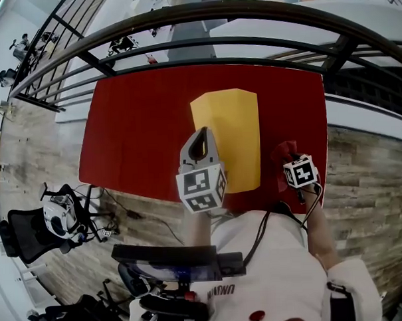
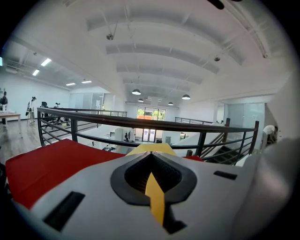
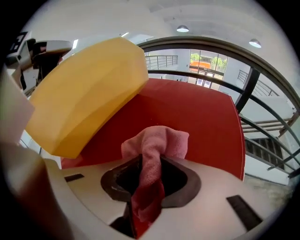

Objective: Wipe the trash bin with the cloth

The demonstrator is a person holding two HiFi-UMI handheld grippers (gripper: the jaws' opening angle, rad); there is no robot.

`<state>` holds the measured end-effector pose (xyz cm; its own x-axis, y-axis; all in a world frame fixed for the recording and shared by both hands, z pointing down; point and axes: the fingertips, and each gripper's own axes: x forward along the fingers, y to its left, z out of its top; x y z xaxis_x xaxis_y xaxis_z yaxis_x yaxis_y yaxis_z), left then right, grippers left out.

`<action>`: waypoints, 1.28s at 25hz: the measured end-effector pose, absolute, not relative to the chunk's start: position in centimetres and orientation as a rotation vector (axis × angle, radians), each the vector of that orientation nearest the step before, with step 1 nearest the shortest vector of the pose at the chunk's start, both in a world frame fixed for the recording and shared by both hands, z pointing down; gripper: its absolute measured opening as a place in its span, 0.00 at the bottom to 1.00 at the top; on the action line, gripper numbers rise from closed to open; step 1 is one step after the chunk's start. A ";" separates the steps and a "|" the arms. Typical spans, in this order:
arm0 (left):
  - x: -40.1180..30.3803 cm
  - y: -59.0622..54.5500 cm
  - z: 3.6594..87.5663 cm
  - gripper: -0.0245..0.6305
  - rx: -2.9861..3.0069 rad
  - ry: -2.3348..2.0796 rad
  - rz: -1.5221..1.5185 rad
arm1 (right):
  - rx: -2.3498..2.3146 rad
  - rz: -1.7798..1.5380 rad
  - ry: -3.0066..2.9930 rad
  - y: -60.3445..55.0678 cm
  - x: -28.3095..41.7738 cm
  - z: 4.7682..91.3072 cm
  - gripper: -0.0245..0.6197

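Left gripper (image 1: 199, 146), at centre frame, is pinched on a thin yellow wall of the trash bin (image 1: 234, 132), which sits mid-frame over the red worktop (image 1: 133, 126). Right gripper (image 1: 289, 164), lower right, is clamped on the pink cloth (image 3: 154, 145), just beside the bin's right edge.

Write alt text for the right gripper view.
The right gripper has its jaws shut on a bunched pink cloth. Beyond it, a yellow trash bin fills the upper left over a red table, with a dark railing behind.
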<state>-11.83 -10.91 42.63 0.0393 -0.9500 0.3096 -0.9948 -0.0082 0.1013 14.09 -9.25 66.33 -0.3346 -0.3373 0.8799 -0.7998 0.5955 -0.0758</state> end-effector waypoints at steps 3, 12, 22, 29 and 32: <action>-12.0 -10.6 42.8 0.04 2.030 -1.965 0.210 | 0.939 0.674 -1.934 -9.6 14.4 65.6 0.19; -12.5 -9.4 43.5 0.05 2.012 -1.908 0.187 | 1.136 0.541 -2.328 -16.4 11.6 50.4 0.19; -10.3 -9.2 43.7 0.09 2.132 -1.788 0.219 | 1.017 0.313 -2.562 -19.6 1.5 42.2 0.19; -10.1 -9.4 46.3 0.10 2.105 -1.719 0.317 | 0.983 0.325 -2.476 -22.7 -1.0 45.3 0.19; -9.4 -9.4 47.1 0.09 2.115 -1.669 0.332 | 0.953 0.320 -2.451 -22.5 -1.5 46.4 0.19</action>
